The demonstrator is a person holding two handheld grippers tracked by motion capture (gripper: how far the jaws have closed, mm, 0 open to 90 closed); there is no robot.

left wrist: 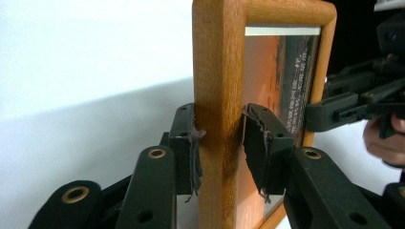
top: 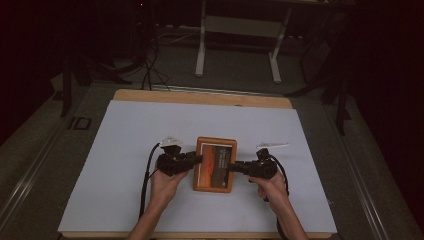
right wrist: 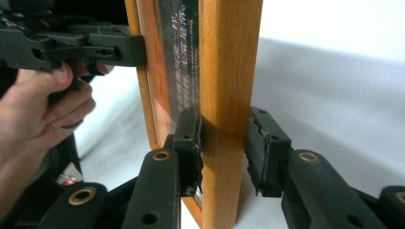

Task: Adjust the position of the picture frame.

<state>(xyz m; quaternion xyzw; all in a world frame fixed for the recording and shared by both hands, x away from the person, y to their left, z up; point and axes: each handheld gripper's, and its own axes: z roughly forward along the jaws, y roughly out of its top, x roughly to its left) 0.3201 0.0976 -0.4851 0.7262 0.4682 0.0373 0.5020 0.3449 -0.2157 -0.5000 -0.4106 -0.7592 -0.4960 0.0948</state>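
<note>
high view – frame: wooden picture frame (top: 215, 164) lies near the middle of the white table cover (top: 125, 150), long axis running away from the person, orange print facing up.
high view – grippers: left gripper (top: 192, 160) meets the frame's left long rail, right gripper (top: 235, 167) meets the right long rail; they face each other across the short axis. Both hands equally near, one per side.
high view – extras: two small pale bits lie on the cover, one behind each gripper; can't tell what they are.
left gripper view – claw: jaws straddle the near wooden rail (left wrist: 217, 119). Outer pad (left wrist: 188, 152) touches the wood; inner pad (left wrist: 260, 143), on the print side, sits just beside it, a thin gap possible. Nearly closed on the rail; full clamp can't be confirmed.
left gripper view – far side: the other gripper's jaw tip (left wrist: 329, 110) presses on the opposite rail, hand behind it.
right gripper view – claw: jaws straddle its own rail (right wrist: 229, 119). Print-side pad (right wrist: 188, 143) touches; outer pad (right wrist: 265, 152) stands visibly off the wood. Partly open, not yet clamped.
right gripper view – far side: opposite jaw tip (right wrist: 129, 50) is on the far rail.
key relation (judgement): each rail sits between its own jaws, so any lift hinges on both closing across the rail thickness, right first.
</note>
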